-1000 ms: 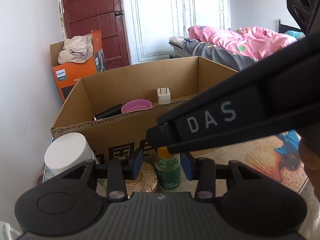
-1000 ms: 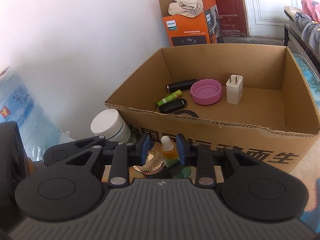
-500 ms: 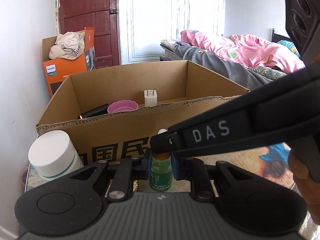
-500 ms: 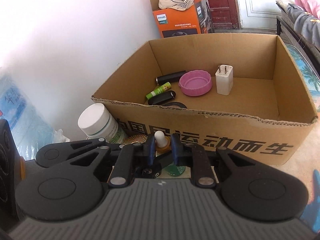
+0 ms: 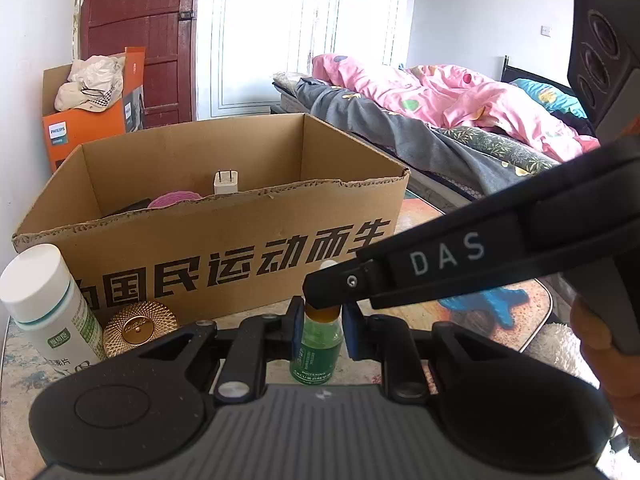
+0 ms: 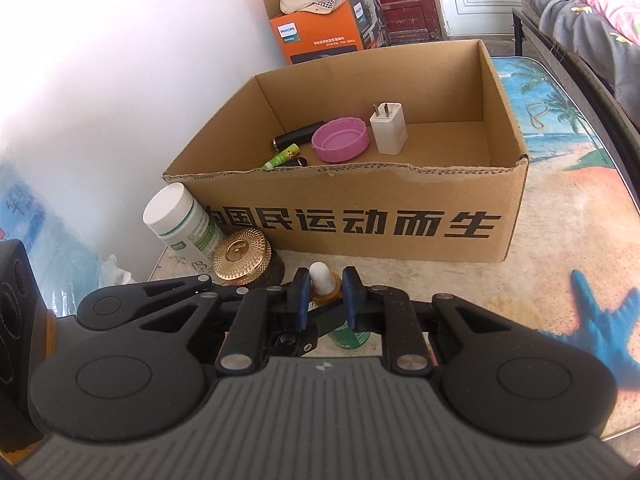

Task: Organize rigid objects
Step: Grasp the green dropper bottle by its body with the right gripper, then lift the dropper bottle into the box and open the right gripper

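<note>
Both grippers on one dropper bottle (image 5: 318, 344).
Left gripper (image 5: 322, 326) clamps its body; right gripper (image 6: 325, 294) clamps its cap, before the box (image 6: 360, 208).

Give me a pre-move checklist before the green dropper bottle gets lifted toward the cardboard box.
1. Left gripper jaws closed on the dropper bottle body: ok.
2. Right gripper jaws closed at the bottle's amber collar: ok.
3. Bottle upright: ok.
4. Free floor space in the cardboard box, right of the white charger: ok.
5. Gold-lidded jar apart from the bottle: ok.
6. Bottle lifted clear of the table: cannot tell.
</note>
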A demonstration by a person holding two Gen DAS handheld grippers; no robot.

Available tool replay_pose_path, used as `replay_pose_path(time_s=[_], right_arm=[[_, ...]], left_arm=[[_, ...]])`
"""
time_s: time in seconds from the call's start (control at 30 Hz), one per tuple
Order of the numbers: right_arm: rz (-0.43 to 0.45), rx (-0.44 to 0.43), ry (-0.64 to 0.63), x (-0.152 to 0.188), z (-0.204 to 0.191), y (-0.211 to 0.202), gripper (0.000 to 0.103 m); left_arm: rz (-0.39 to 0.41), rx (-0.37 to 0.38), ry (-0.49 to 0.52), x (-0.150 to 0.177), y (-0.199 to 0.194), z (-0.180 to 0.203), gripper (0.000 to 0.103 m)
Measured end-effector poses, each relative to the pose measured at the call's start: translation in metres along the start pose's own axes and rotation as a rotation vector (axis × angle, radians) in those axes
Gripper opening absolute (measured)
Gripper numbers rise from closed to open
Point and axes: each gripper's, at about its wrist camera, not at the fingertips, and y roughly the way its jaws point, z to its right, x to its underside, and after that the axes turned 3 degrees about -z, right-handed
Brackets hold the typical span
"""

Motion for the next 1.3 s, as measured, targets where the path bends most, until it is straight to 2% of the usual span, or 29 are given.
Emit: replay_pose_path(time_s=[0.27,0.5,1.07,1.3], right_arm=[[0.000,-0.010,-0.015,-0.004,-0.004,0.005,0.019],[-0.004,-0.009,-0.010,-0.007,-0.002,0.009,0.021],[-0.022,-0.019,0.020,-0.010,0.004,0.021,0.027],[-0.026,-0.032,0.050,-0.008,0.010,0.023,0.033]], left_arm=[[-0.007,-0.041,0.023,-0.001,0.004,0.002,0.028],[-0.022,-0.039,0.015,-0.002,0.009,0.001,0.034],[-0.079,-0.010,-0.035,0.002,0.018,-0.004,0.036],[-0.096,-0.006,-0.046,0.002,0.022,-0.006,0.036]])
